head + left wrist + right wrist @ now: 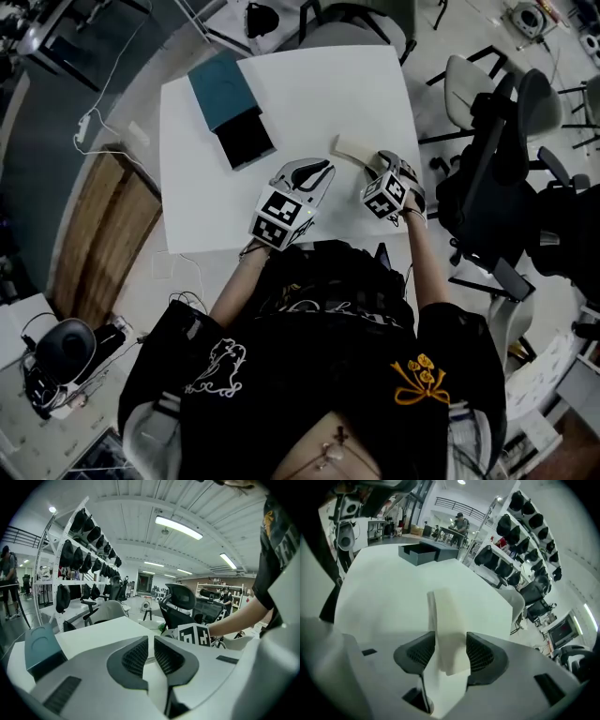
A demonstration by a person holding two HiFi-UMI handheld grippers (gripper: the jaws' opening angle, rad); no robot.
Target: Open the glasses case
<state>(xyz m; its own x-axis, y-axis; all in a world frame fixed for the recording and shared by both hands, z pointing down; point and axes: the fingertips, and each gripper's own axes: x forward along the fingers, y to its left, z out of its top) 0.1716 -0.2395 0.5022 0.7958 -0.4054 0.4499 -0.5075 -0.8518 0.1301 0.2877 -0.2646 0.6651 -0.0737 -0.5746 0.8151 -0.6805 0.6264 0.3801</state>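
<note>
Both tools near the glasses case (446, 620): right gripper (451, 645) gapes astride its end, seemingly not pressing, left gripper (149, 648) closed, empty; clamping comes next.

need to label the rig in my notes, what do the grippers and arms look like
Left gripper and right gripper: white shells, black ribbed pads, each carrying a cube of black-and-white square markers. Forearms bare below short black sleeves.

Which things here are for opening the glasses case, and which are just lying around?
For the job: glasses case, right claw, left claw.
Just lying about: teal box, black chair.
</note>
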